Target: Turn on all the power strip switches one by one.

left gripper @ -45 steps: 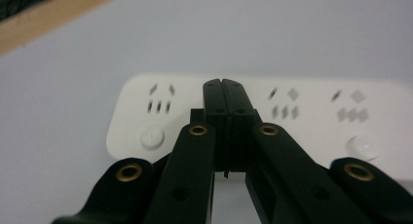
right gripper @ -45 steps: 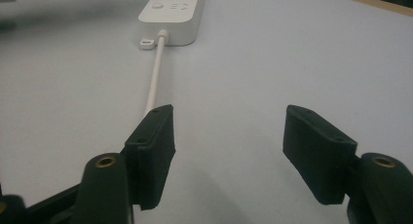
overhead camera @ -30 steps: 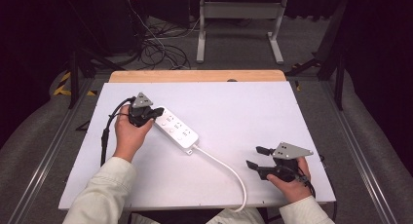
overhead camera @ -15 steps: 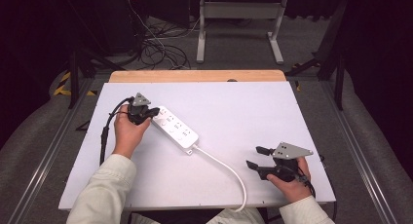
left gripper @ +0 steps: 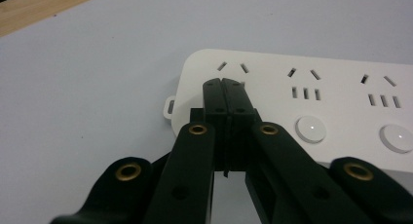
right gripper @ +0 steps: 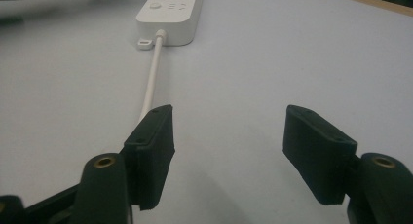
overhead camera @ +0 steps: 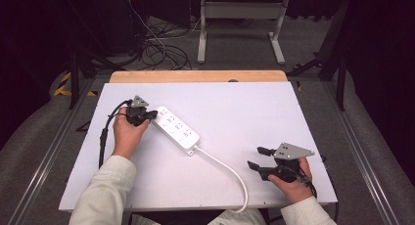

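**Closed tips over the strip's end**

The power strip (overhead camera: 177, 129) is lying mid-table, its end directly under the left gripper (left gripper: 225, 83), whose jaws are pressing together, empty, probably to poke a switch. Its cord (right gripper: 152, 75) is trailing toward the right gripper (right gripper: 229, 136), which is waiting wide open, holding nothing.
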